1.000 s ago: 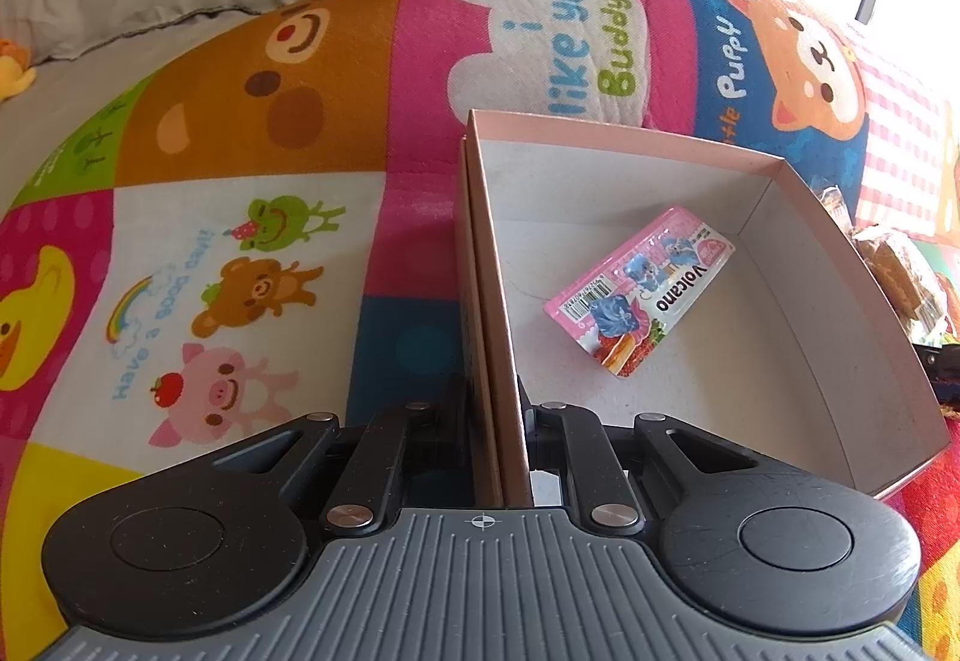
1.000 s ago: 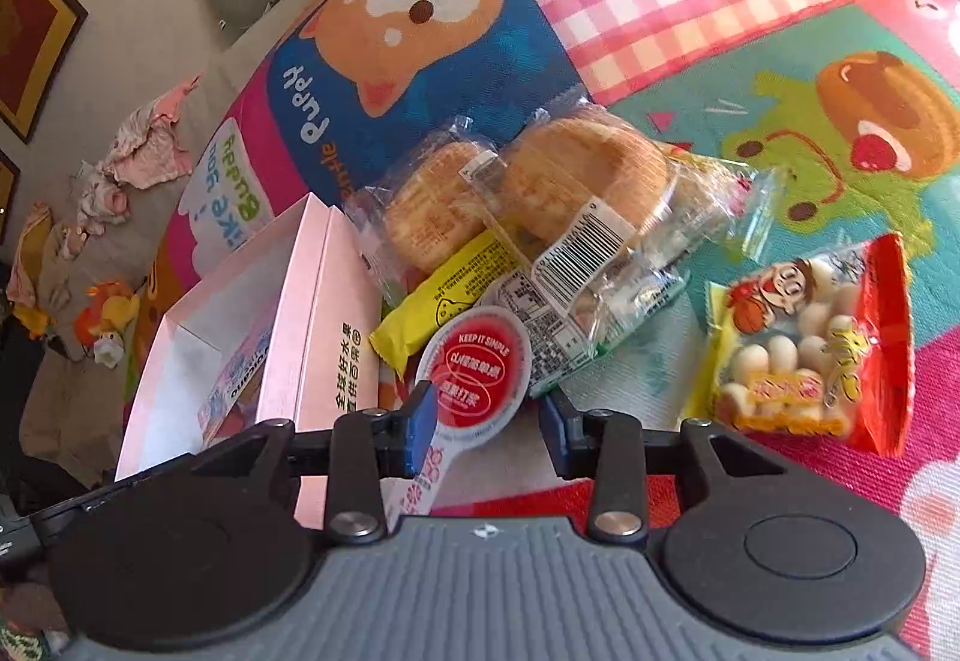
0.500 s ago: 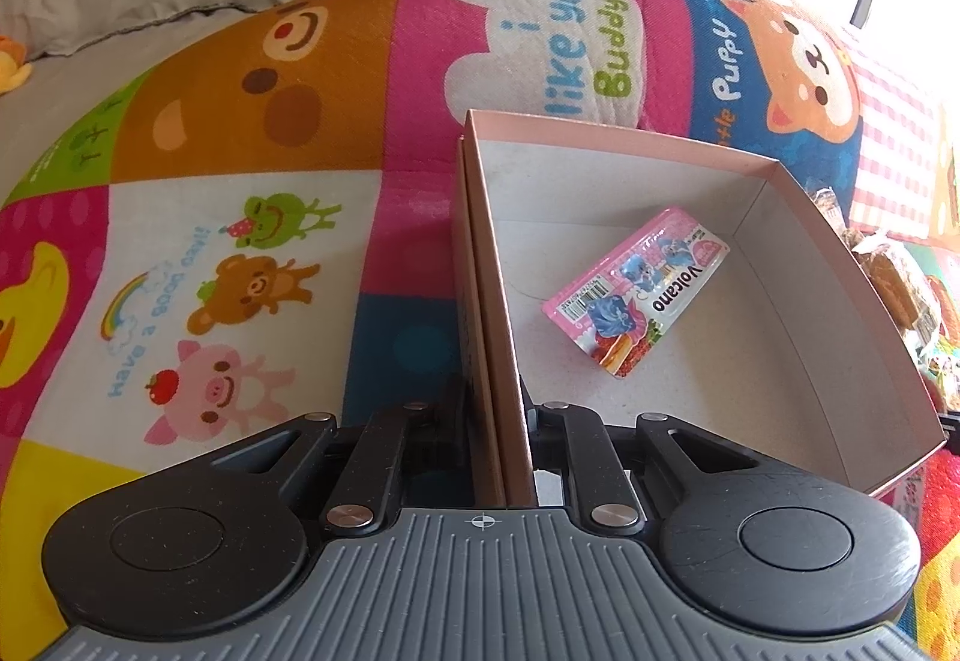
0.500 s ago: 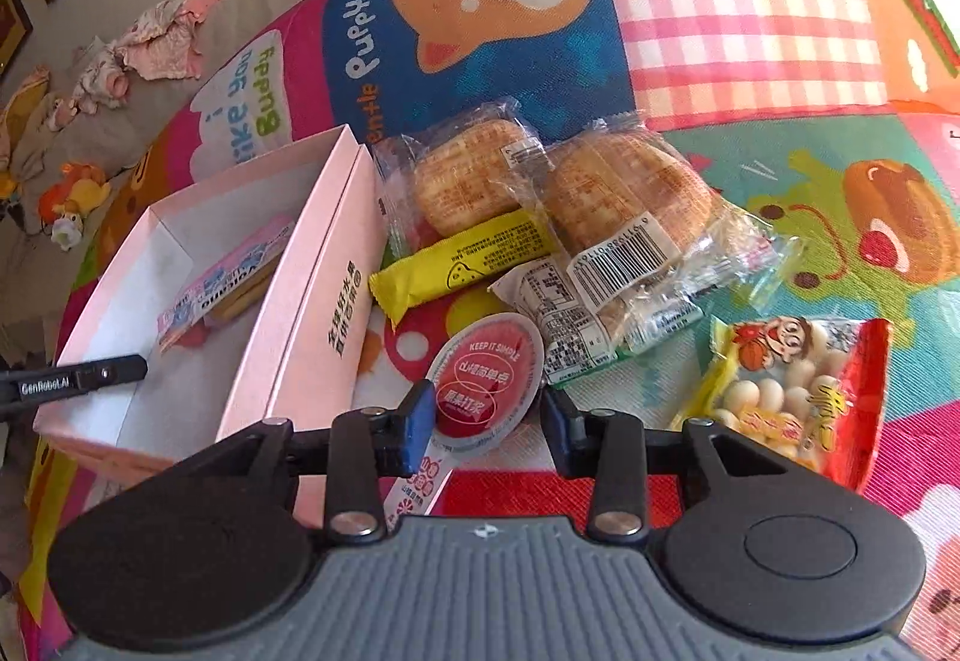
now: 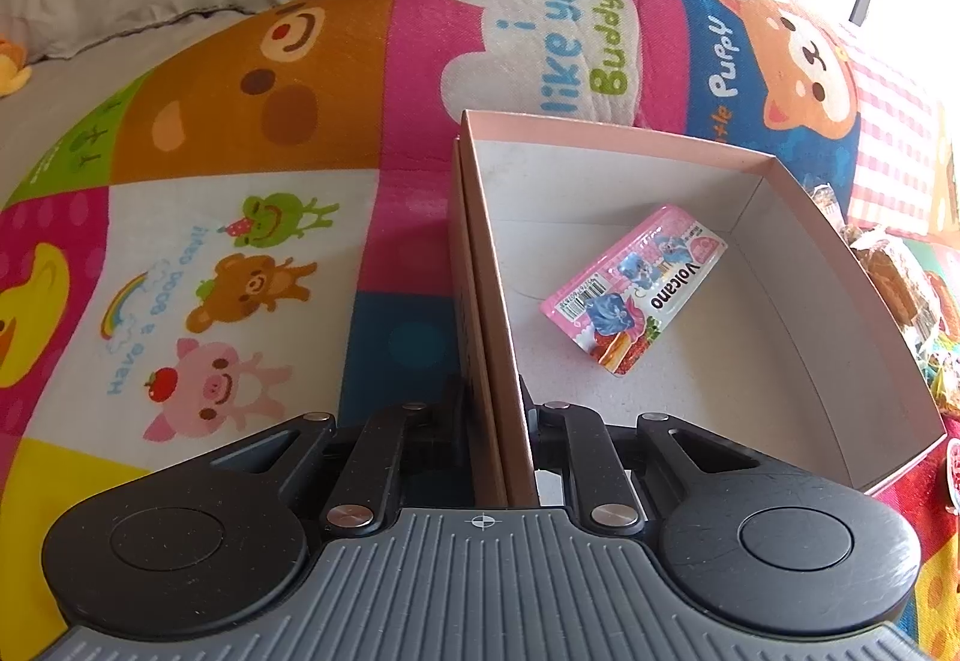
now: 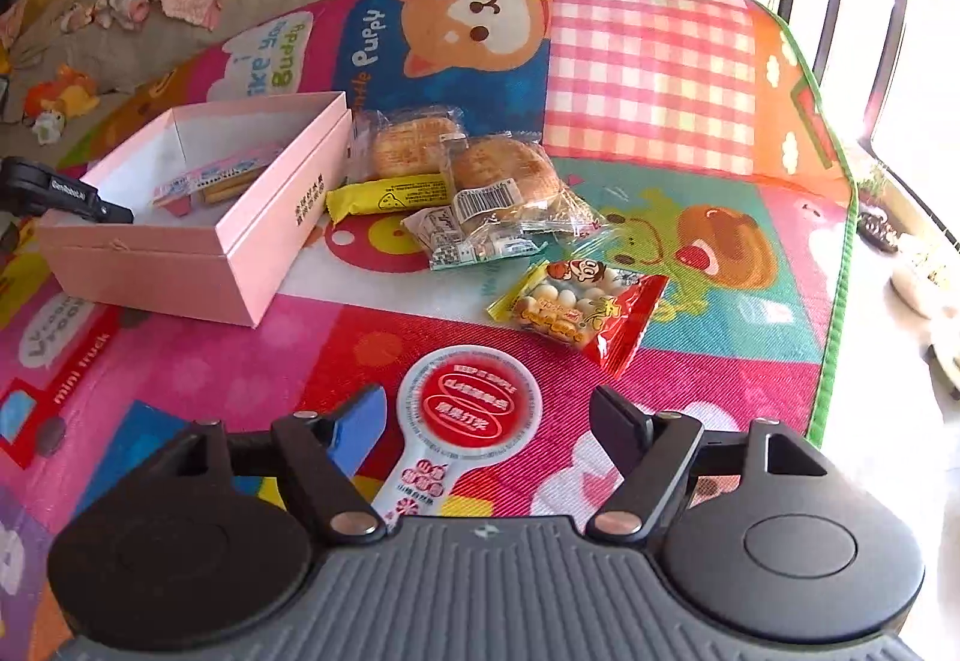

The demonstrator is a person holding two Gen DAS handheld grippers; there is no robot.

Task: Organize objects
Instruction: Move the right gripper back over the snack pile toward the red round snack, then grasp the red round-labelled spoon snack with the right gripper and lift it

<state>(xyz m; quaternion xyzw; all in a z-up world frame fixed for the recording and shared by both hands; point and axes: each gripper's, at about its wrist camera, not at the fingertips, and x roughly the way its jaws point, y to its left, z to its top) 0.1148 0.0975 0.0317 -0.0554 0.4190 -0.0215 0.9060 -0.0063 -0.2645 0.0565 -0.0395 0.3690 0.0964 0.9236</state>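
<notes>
Left gripper (image 5: pixel 493 409) is clamped on the near wall of the pink box (image 5: pixel 798 217), one finger outside, one inside. Box rests on the play mat (image 5: pixel 240 169); a pink snack packet (image 5: pixel 636 289) lies flat on its floor. Right gripper (image 6: pixel 487 418) has its jaws opening; the round red-lidded snack (image 6: pixel 471 403) lies on the mat between the fingers, neither pad touching it. Beyond it: red candy bag (image 6: pixel 582 313), two wrapped cakes (image 6: pixel 474 163) and a yellow bar (image 6: pixel 390 196) beside the box

Open pink box (image 5: pixel 828 265) holds one pink packet (image 5: pixel 636 289); snack packets (image 6: pixel 480 193) lie beside it.
</notes>
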